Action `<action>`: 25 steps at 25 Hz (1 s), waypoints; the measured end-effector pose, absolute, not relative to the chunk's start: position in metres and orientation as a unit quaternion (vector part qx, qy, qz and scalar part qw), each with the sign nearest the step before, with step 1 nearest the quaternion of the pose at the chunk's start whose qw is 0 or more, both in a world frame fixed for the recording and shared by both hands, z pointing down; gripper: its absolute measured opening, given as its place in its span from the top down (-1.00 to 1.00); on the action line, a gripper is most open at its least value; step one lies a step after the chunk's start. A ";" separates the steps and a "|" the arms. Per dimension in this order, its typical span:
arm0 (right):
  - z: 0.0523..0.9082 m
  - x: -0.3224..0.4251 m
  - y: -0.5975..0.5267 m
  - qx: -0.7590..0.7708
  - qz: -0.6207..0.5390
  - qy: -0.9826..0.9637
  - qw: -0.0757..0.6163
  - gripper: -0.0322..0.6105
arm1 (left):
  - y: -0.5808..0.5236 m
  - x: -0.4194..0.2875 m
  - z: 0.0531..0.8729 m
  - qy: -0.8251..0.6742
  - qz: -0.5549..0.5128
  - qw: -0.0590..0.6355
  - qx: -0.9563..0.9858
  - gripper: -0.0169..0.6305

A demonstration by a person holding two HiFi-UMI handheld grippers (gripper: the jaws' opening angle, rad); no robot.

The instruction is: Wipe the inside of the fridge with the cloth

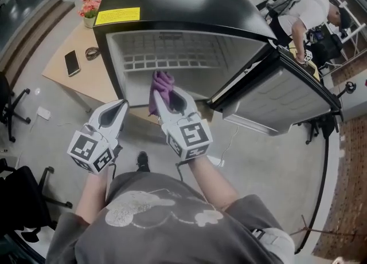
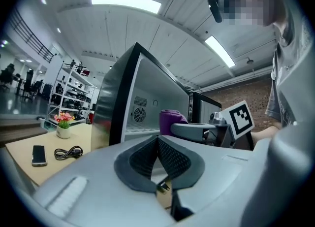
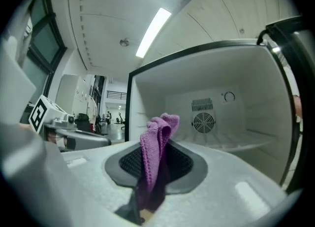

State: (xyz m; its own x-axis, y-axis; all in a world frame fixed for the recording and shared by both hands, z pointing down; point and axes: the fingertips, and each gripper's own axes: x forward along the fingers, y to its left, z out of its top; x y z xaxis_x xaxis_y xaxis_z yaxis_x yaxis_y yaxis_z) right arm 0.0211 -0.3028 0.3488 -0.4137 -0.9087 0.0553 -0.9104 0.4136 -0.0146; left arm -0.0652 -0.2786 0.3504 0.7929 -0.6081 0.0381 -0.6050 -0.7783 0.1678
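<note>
Your grey shirt (image 1: 172, 223) fills the bottom of the head view. Above it the left gripper (image 1: 119, 111) hangs in front of the open fridge (image 1: 183, 5), while the right gripper (image 1: 165, 98) holds the purple cloth (image 1: 162, 84) at the mouth of the white compartment, with the door (image 1: 281, 94) swung out to your right. From the left gripper view, your jaws are clenched together with nothing between them. From the right gripper view, your jaws grasp the cloth, whose folds stand up before the fridge's back wall and its fan (image 3: 203, 121).
</note>
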 end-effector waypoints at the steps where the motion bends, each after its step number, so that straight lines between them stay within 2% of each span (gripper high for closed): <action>1: 0.337 0.017 -0.313 0.540 0.010 -0.841 0.015 0.65 | -0.285 -0.067 0.347 -0.322 -0.010 0.082 0.943 0.90; 8: 0.285 -0.008 -0.385 0.522 -0.046 -0.852 0.010 0.65 | -0.314 -0.075 0.345 -0.307 -0.016 0.077 0.948 0.90; 15: 0.285 -0.031 -0.448 0.520 -0.092 -0.843 0.103 0.65 | -0.313 -0.076 0.349 -0.286 -0.023 0.090 0.954 0.90; 25: 0.296 -0.050 -0.465 0.452 -0.050 -0.887 0.084 0.65 | -0.305 -0.061 0.354 -0.297 -0.023 0.100 0.949 0.90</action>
